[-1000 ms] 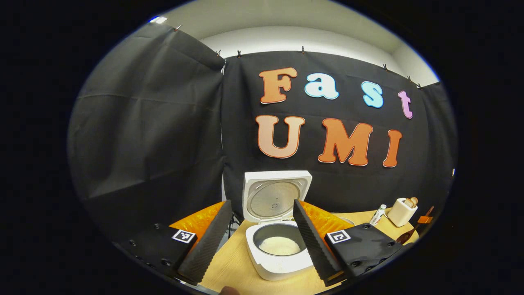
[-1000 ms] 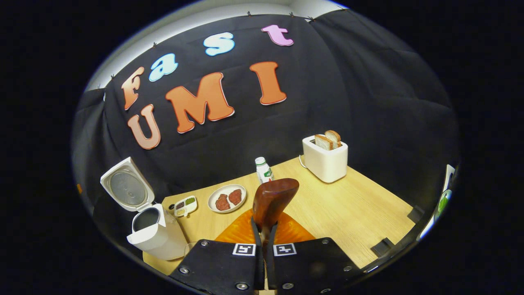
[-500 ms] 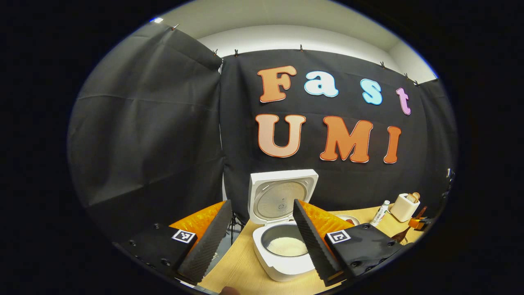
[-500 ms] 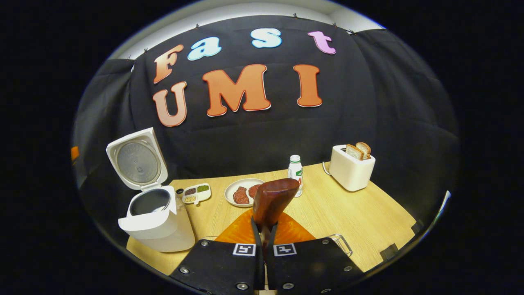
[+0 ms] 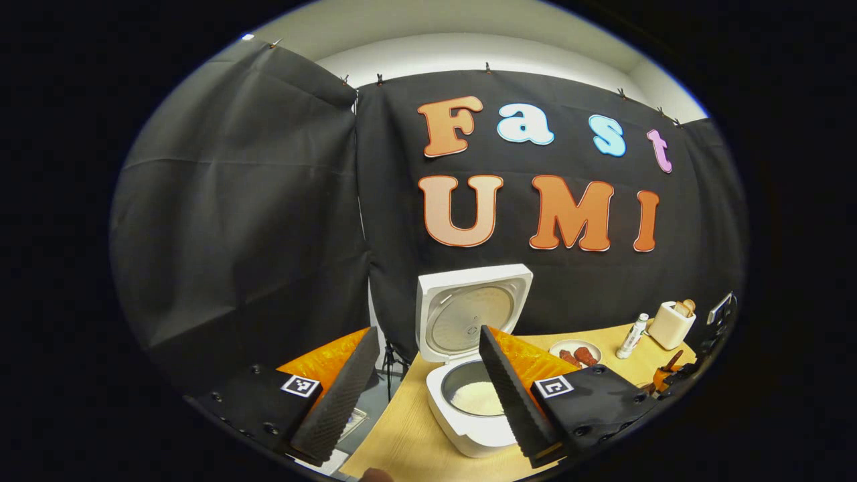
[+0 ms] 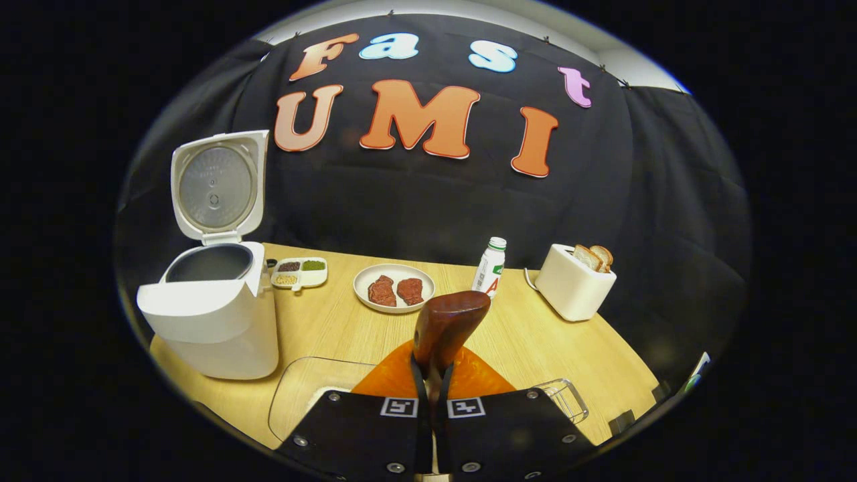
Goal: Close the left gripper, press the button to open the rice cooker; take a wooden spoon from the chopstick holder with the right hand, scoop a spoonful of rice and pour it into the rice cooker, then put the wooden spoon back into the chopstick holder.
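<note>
Both right gripper point(image 6: 432, 391) fingers pinch the wooden spoon point(image 6: 447, 325), its dark bowl upright above them; left gripper point(image 5: 428, 388) fingers spread before the open rice cooker point(image 5: 472, 348).

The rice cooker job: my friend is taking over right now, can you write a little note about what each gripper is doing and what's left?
Right gripper: shut on the wooden spoon, bowl end up and forward, above the table.
Left gripper: open, holding nothing, facing the rice cooker.
Rice cooker: lid is up, and white rice lies in the pot. A clear container sits just below the right gripper.
Done: cooker opened, spoon taken.
I cannot tell whether the spoon carries rice, or whether the rice in the pot came from a scoop.
Left, at least: put the spoon back into the chopstick holder.
</note>
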The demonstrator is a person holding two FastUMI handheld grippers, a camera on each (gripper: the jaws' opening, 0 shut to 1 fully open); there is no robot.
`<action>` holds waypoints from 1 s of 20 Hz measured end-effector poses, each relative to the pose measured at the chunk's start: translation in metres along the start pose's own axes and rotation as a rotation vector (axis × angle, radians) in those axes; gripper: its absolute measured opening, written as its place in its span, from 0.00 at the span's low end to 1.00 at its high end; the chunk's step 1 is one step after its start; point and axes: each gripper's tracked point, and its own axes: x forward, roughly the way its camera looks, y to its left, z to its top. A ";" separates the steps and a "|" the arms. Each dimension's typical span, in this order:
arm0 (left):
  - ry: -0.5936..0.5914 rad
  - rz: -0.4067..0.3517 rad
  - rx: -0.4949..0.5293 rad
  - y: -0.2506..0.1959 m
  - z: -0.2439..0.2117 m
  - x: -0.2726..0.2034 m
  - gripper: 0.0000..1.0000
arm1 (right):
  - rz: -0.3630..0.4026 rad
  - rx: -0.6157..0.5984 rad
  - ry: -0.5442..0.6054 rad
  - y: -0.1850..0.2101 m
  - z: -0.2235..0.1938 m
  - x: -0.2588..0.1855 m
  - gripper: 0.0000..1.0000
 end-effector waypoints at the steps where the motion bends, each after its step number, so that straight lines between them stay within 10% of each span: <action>1: 0.006 0.000 0.006 0.000 -0.002 0.002 1.00 | -0.009 0.005 0.004 0.002 -0.005 0.004 0.02; 8: 0.032 -0.004 0.028 -0.004 -0.010 0.013 1.00 | -0.017 0.033 -0.047 0.012 -0.020 0.023 0.01; 20: 0.056 -0.018 0.013 -0.012 -0.019 0.020 1.00 | 0.216 0.475 0.099 0.078 -0.042 0.021 0.02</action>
